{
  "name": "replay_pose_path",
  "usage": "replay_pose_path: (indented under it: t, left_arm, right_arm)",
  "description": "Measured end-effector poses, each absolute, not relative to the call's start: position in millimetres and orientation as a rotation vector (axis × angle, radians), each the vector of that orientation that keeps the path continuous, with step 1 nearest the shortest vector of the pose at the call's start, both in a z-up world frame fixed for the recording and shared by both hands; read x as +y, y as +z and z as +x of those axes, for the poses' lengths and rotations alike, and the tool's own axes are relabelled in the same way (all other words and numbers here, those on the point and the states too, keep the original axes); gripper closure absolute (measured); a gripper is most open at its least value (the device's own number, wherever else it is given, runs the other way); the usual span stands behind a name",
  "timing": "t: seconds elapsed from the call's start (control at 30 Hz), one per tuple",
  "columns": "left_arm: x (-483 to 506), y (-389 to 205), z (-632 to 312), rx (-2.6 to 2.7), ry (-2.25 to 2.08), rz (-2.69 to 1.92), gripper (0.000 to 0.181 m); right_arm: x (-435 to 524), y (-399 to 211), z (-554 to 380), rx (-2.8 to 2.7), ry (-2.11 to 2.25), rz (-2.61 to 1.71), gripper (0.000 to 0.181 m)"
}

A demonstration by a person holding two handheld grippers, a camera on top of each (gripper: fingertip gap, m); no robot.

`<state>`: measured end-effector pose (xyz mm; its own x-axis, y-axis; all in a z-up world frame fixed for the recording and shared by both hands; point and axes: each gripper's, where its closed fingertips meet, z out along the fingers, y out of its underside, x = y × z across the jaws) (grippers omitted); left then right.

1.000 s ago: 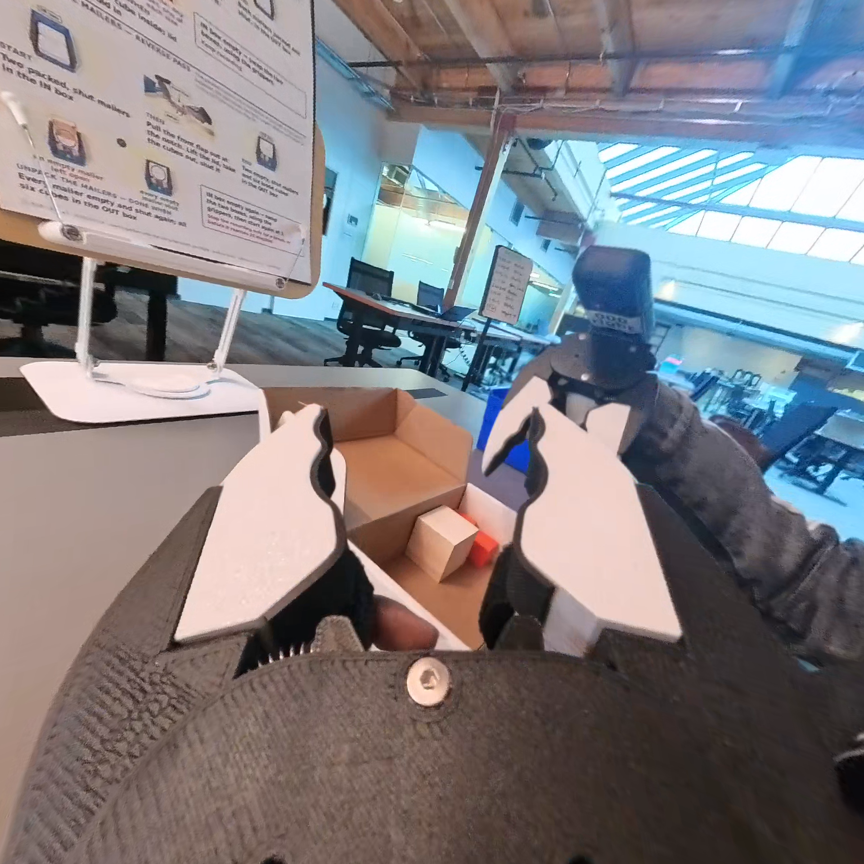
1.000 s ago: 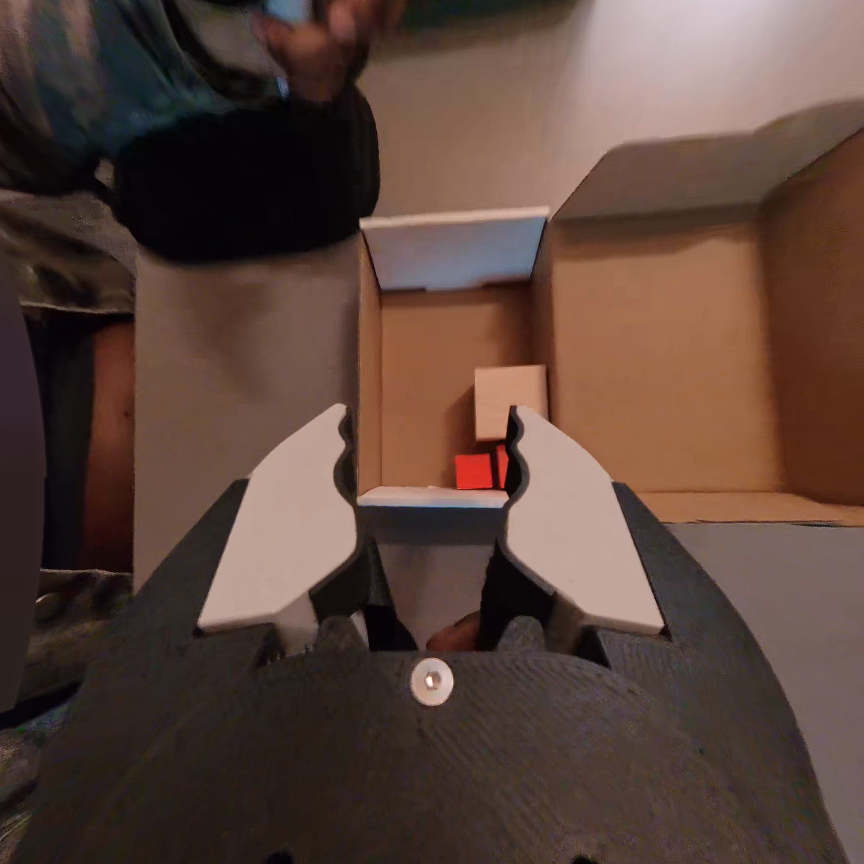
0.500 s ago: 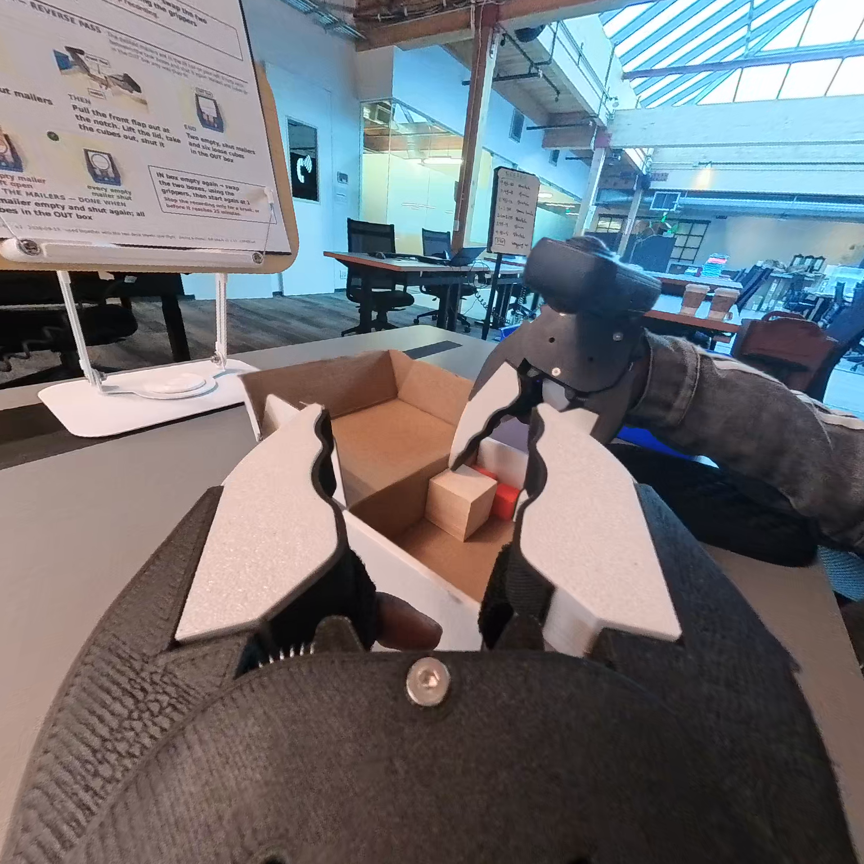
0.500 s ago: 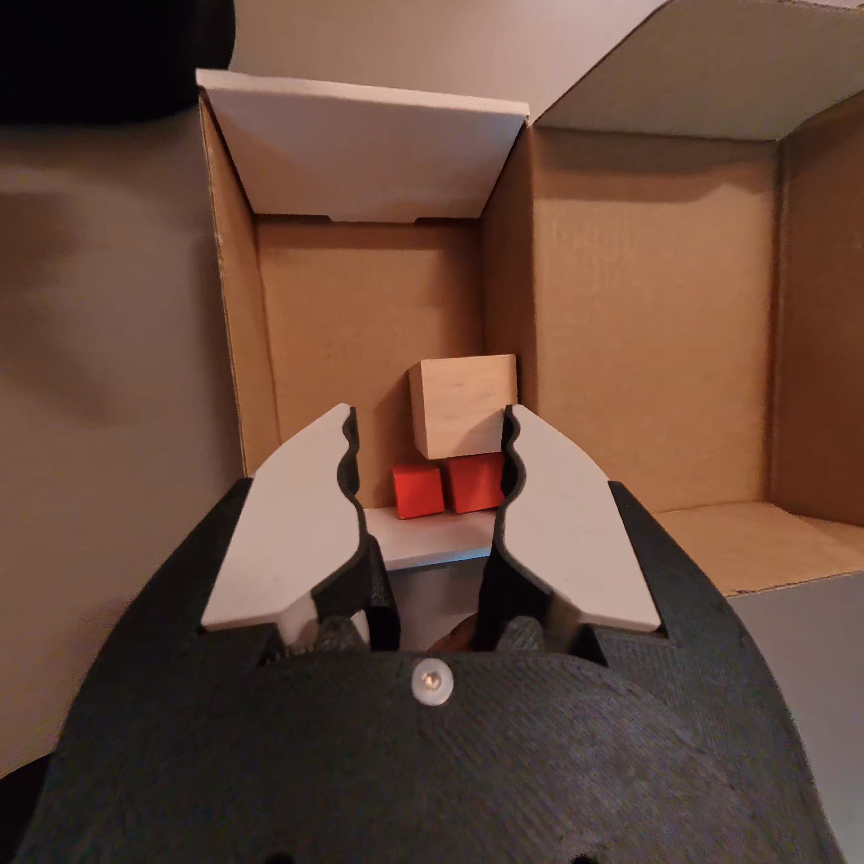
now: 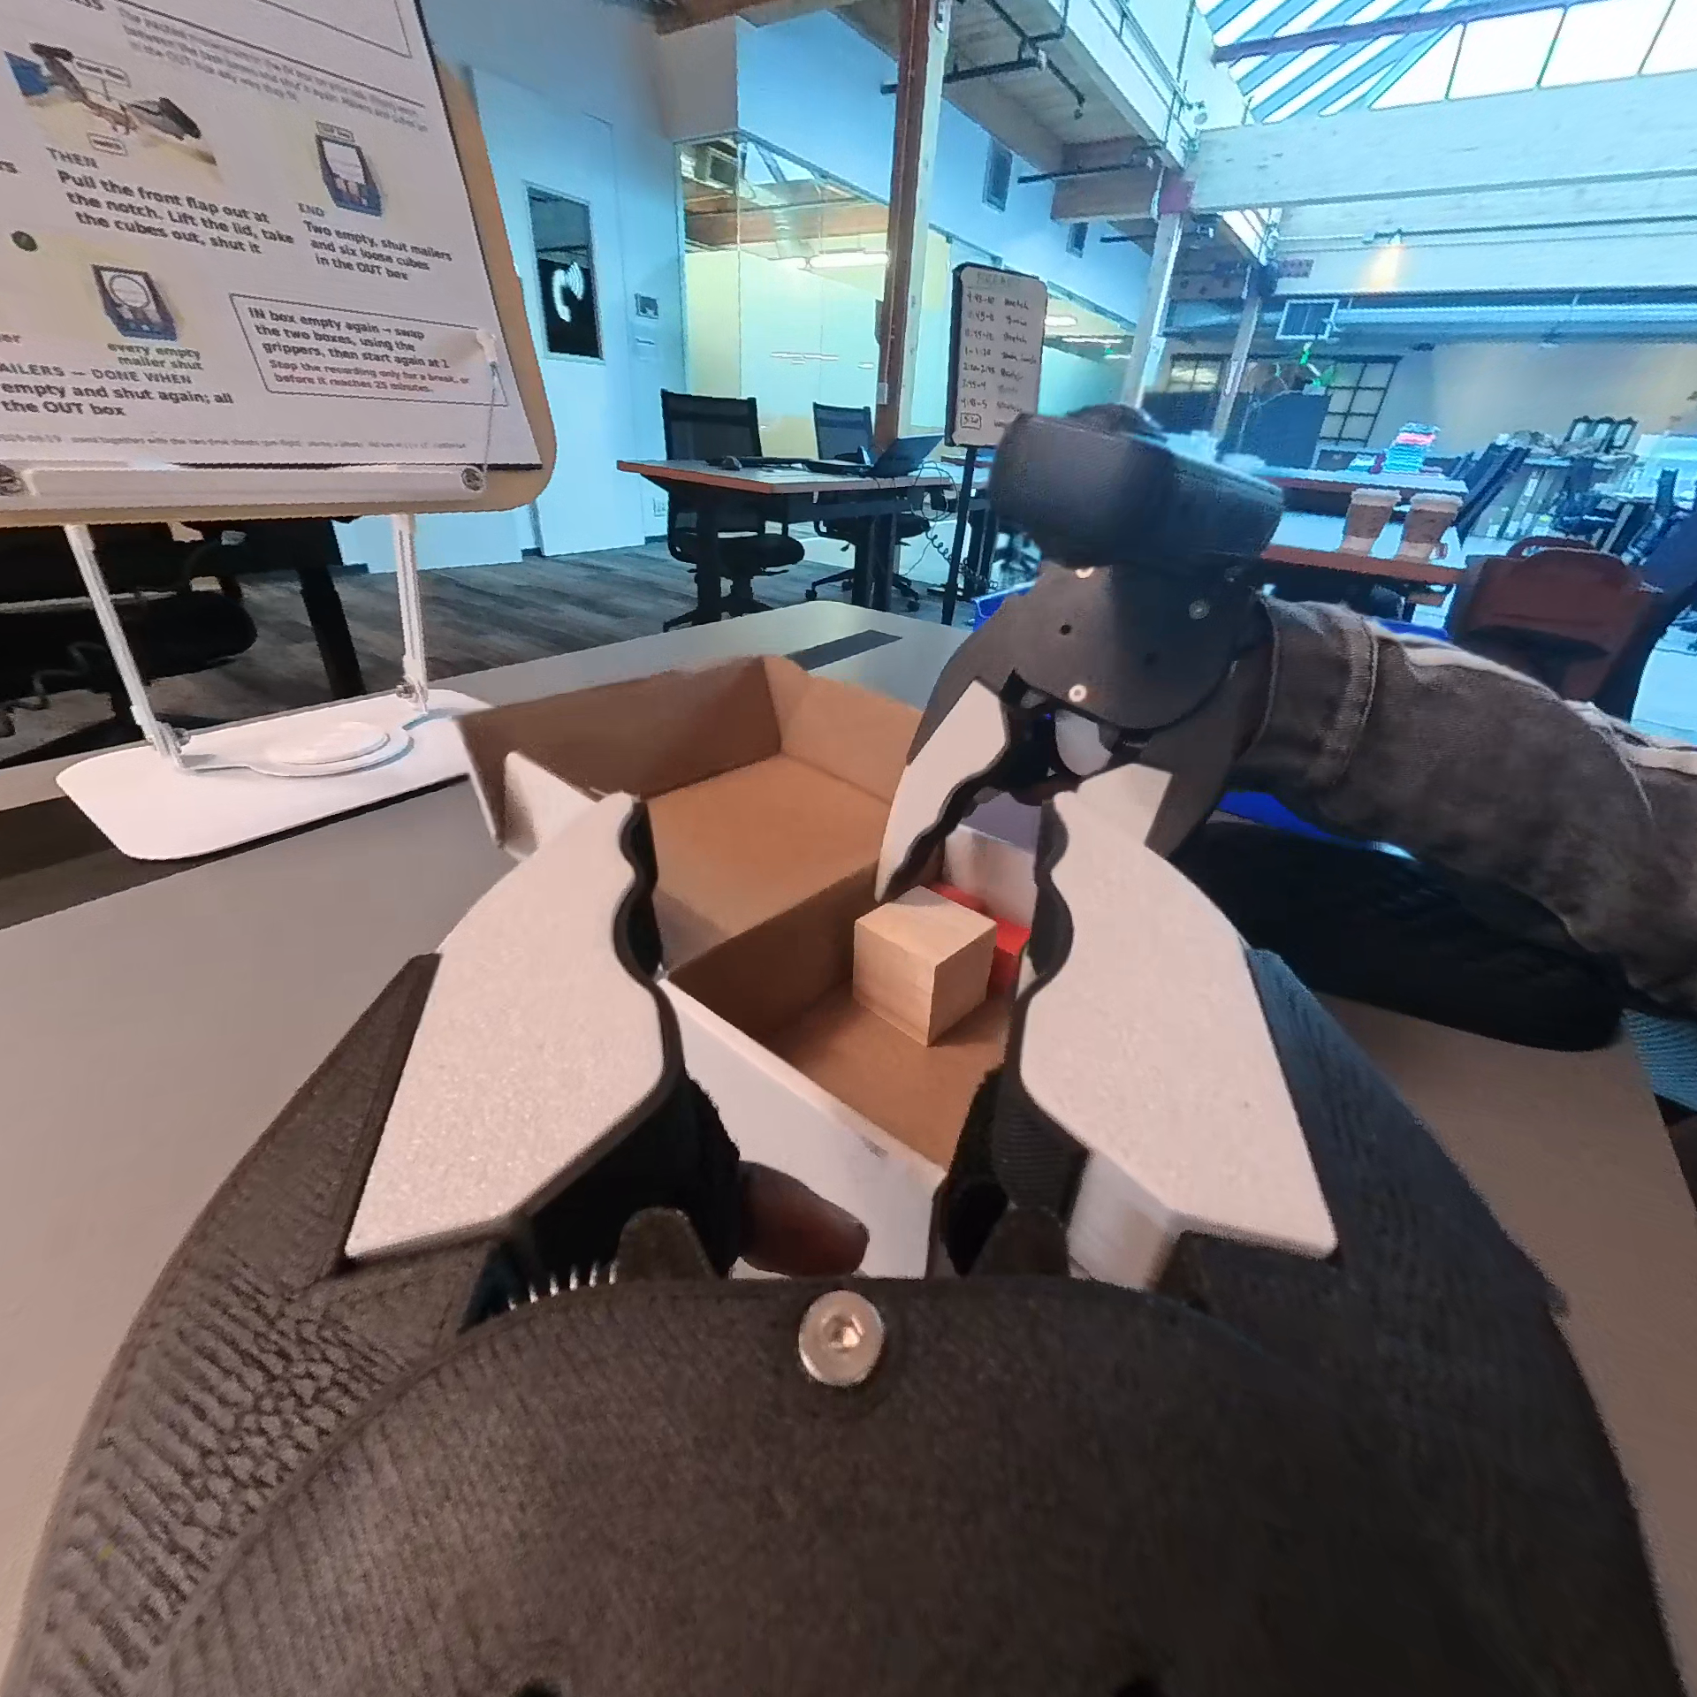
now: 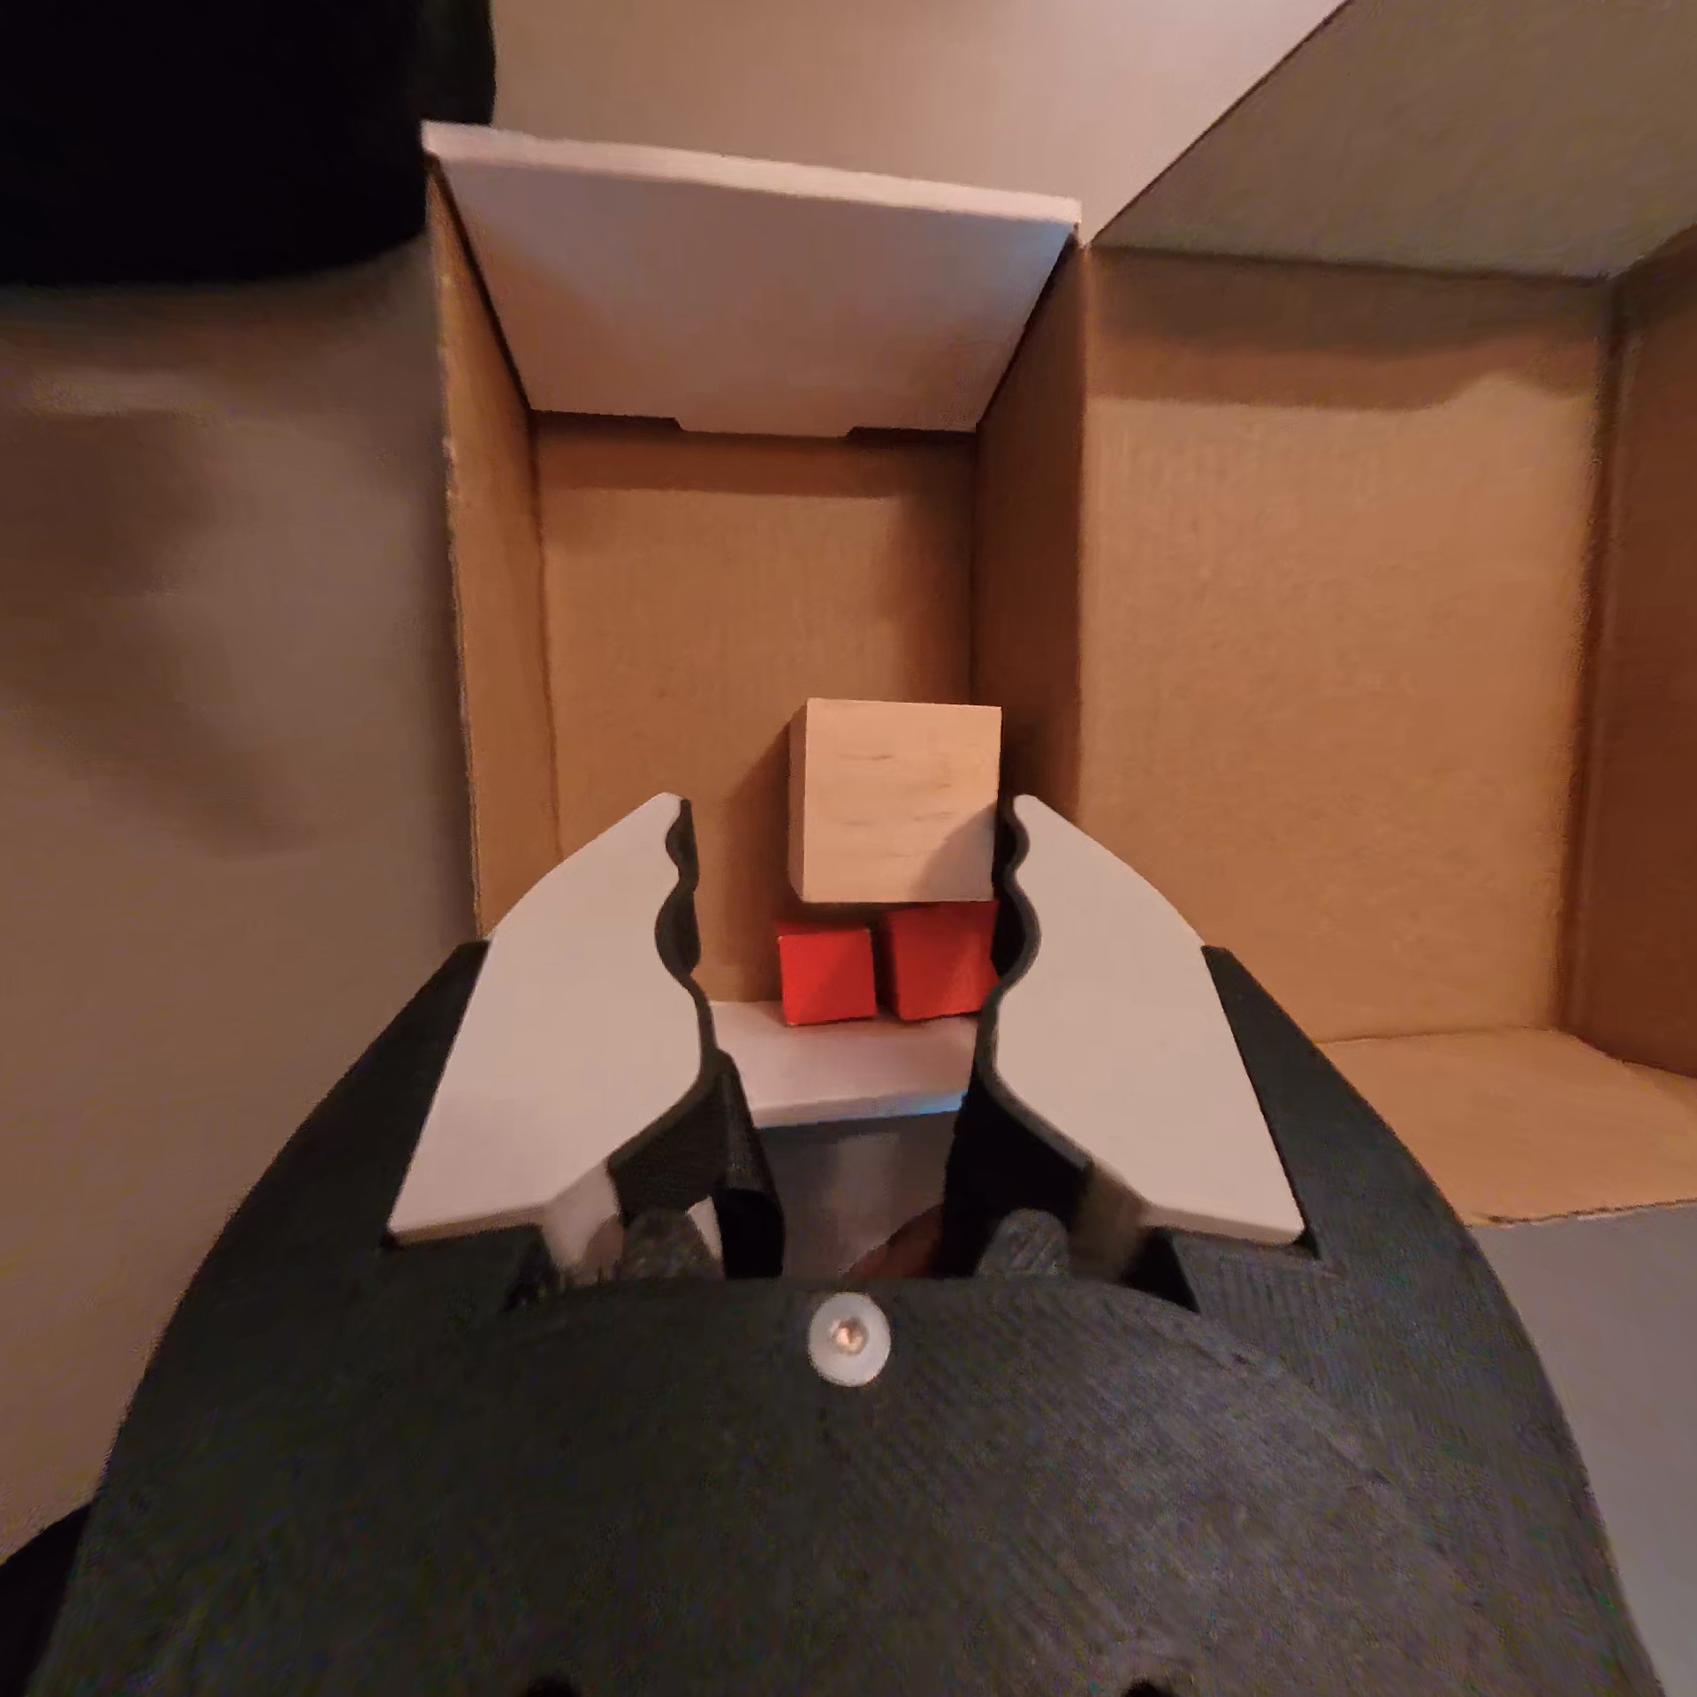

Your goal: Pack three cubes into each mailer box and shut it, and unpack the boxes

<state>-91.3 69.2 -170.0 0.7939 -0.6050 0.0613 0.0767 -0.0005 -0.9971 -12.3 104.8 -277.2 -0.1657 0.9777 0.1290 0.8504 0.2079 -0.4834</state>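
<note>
An open mailer box (image 6: pixel 845 1056), white outside and brown inside, sits on the grey table with its lid (image 6: pixel 1286 643) folded out flat. Inside lie a wooden cube (image 6: pixel 895 799) and two small red cubes (image 6: pixel 825 973) (image 6: pixel 937 960) against the near wall. My right gripper (image 6: pixel 847 808) is open and empty, just above the box, its fingers either side of the cubes. In the left wrist view my left gripper (image 5: pixel 845 808) is open and empty at the opposite wall of the box (image 5: pixel 790 1093). The wooden cube (image 5: pixel 923 969), a red cube (image 5: pixel 1005 946) and the right gripper (image 5: pixel 983 845) show there.
An instruction board (image 5: pixel 257 230) on a white stand (image 5: pixel 275 771) is at the table's back left. The grey table (image 5: pixel 184 1010) spreads left of the box. A person's grey sleeve (image 5: pixel 1423 735) reaches in from the right. Office desks and chairs lie beyond. Spacing between my two grippers at the tips: around 15 centimetres.
Both grippers have moved in closer to the mailer box. The right gripper has come down over the cubes. Both stay open and the cubes have not moved.
</note>
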Motion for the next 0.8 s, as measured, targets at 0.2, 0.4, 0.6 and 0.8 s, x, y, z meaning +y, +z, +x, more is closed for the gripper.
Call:
replay_pose_path:
  t: [0.2, 0.4, 0.6, 0.8]
  left_arm:
    - [69, -175, -87, 0.493, -0.532, -1.495, 0.102]
    - [69, -178, -84, 0.516, -0.512, -1.500, 0.103]
    - [70, -180, -84, 0.521, -0.513, -1.508, 0.103]
    - [70, -181, -85, 0.520, -0.505, -1.507, 0.104]
  right_arm:
    - [107, -277, -10, -2.096, 0.379, -1.679, 0.140]
    - [104, -279, -7, -2.124, 0.401, -1.717, 0.129]
    - [98, -289, -10, -2.264, 0.342, -1.723, 0.130]
    - [94, -259, -15, -2.236, 0.375, -1.669, 0.136]
